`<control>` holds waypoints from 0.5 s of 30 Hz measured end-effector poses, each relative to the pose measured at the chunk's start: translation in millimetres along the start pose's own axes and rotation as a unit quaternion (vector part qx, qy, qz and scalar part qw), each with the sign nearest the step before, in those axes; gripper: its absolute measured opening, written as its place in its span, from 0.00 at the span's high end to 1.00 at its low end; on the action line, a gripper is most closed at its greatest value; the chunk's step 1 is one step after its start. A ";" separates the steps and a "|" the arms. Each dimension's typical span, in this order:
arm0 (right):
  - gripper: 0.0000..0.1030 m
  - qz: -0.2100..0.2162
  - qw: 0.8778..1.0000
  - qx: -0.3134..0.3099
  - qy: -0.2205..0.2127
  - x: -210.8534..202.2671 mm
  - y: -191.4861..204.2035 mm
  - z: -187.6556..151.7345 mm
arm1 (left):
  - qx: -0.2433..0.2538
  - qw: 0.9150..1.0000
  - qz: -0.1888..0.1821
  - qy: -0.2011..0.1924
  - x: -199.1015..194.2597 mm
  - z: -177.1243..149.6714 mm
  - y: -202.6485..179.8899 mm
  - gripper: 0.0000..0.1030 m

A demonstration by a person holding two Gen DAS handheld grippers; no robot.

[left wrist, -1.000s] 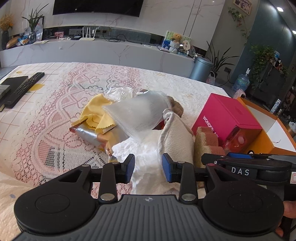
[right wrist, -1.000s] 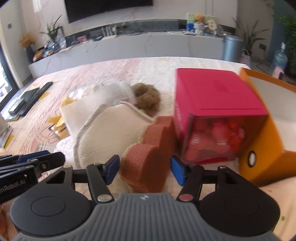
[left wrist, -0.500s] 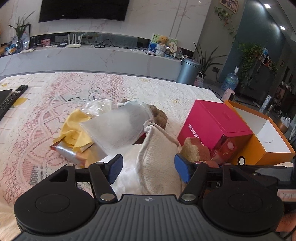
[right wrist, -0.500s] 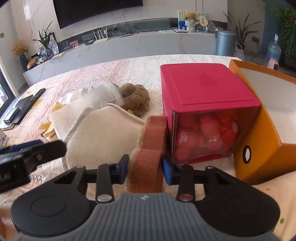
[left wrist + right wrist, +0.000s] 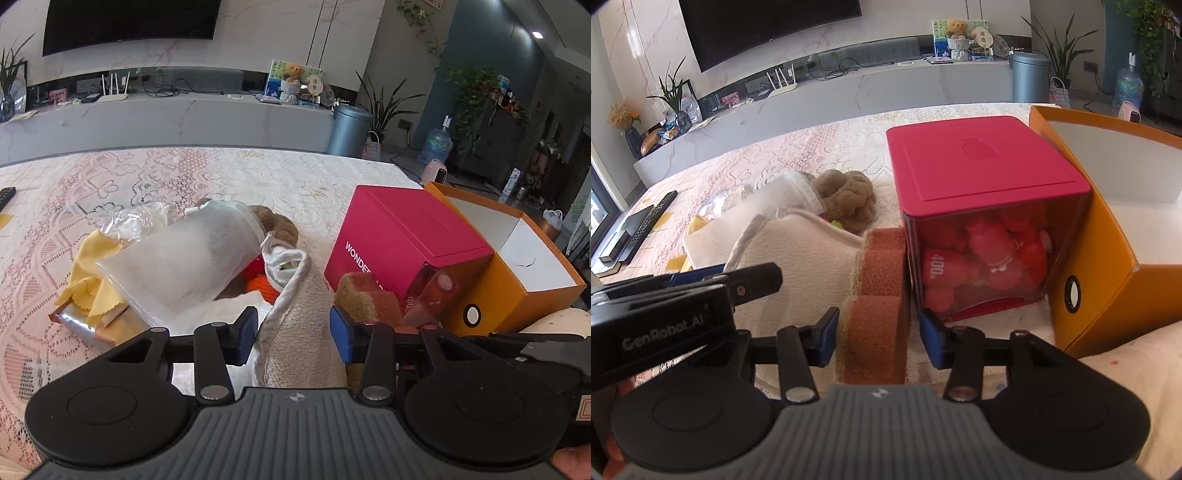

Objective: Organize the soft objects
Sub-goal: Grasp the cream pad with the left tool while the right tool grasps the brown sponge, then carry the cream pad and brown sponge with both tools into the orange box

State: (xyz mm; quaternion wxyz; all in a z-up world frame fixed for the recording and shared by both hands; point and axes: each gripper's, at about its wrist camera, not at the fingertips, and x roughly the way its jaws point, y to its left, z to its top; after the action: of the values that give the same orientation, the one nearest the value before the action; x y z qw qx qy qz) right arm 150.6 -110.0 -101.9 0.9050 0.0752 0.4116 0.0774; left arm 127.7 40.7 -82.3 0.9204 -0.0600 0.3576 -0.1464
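Observation:
My left gripper [image 5: 293,338] is closing, and its blue pads touch both sides of a raised fold of the cream cloth [image 5: 299,317] on the lace tablecloth. The brown sponge [image 5: 875,325] stands on edge between the fingers of my right gripper [image 5: 879,336], whose jaws are opening. The left pad lies against the sponge, while a gap shows at the right pad. Behind the cloth lie a translucent pouch [image 5: 184,258], a yellow cloth [image 5: 88,280] and a brown plush [image 5: 846,199]. The left gripper's black body shows at the left of the right wrist view.
A pink box [image 5: 979,166] with a clear front full of pink soft toys stands just right of the sponge. An open orange box [image 5: 1108,236] sits against it further right. A remote [image 5: 646,225] lies at the far left table edge.
My left gripper moved right over the cream cloth, spread wide, then narrowed onto it. My right gripper squeezed the sponge half a second ago and has since widened off its right side.

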 end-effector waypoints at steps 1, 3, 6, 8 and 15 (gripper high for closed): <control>0.55 0.000 1.000 0.001 0.000 -0.3 -0.6 -0.5 | -0.004 1.000 0.004 0.007 2.7 0.2 0.6 0.53; 0.55 0.000 1.000 0.002 -0.002 -2.5 -2.3 -2.6 | -0.012 1.000 0.011 0.019 9.7 1.0 2.1 0.52; 0.57 0.001 1.000 0.002 -0.002 -3.1 -3.9 -4.5 | -0.024 0.999 -0.003 0.028 17.2 -0.4 2.9 0.51; 0.63 0.005 1.000 -0.001 -0.002 -3.2 -3.2 -5.5 | -0.020 0.999 -0.009 0.025 18.8 -1.7 -0.4 0.54; 0.70 0.007 1.000 -0.017 -0.013 -10.7 0.2 -6.9 | -0.024 1.000 0.012 0.017 8.3 -4.1 -2.0 0.83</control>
State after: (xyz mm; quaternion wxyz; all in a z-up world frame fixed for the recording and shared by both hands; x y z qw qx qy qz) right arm 138.4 -111.4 -98.5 0.9109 0.0635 0.3978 0.0896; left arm 130.3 36.1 -90.1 0.9141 -0.0752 0.3774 -0.1280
